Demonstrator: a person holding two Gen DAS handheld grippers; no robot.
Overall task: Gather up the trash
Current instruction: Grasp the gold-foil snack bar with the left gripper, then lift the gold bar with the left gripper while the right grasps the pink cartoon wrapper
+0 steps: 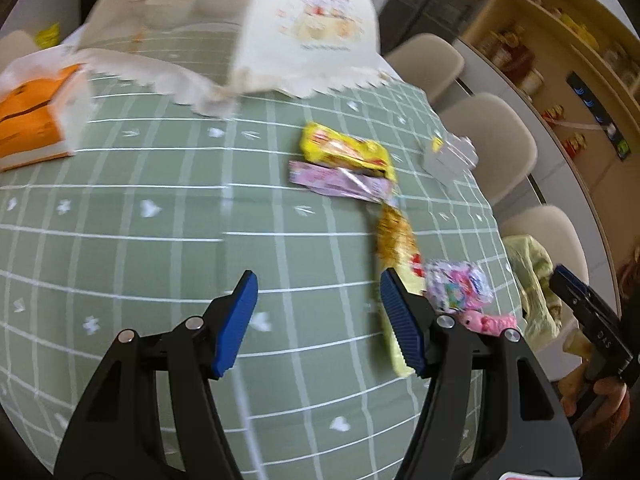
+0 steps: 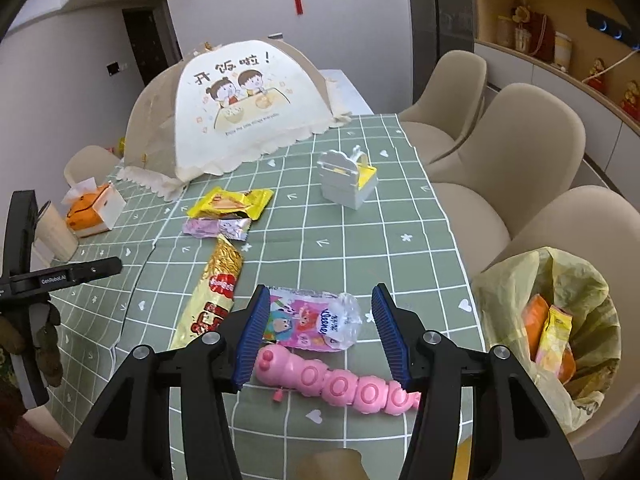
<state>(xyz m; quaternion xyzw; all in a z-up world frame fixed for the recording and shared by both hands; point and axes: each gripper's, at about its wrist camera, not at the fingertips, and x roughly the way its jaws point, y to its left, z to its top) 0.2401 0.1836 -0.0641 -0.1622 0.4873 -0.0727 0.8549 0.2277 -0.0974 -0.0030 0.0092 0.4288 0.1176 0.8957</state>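
Two claws hover spread and empty over the counter (image 2: 344, 240). Right claw (image 2: 316, 332) frames a pink tissue pack (image 2: 316, 322) near the near edge, a toy caterpillar (image 2: 340, 386) just nearer. Left claw (image 1: 318, 320) hangs above bare cloth left of the gold wrapper (image 1: 394, 236). Bin (image 2: 516, 280) stands off the right edge.

Soft, even indoor daylight, no hard shadows, no glare. Left wrist view motion-blurred: food cover (image 1: 304, 28), tissue box (image 1: 36, 120) and wrappers (image 1: 344, 152) smeared, grid lines on surface (image 1: 140, 240) bowed. Right wrist view sharp throughout. Heavy fisheye bend and dark vignette at corners in both. Shelf (image 2: 560, 40) warmer, dimmer.
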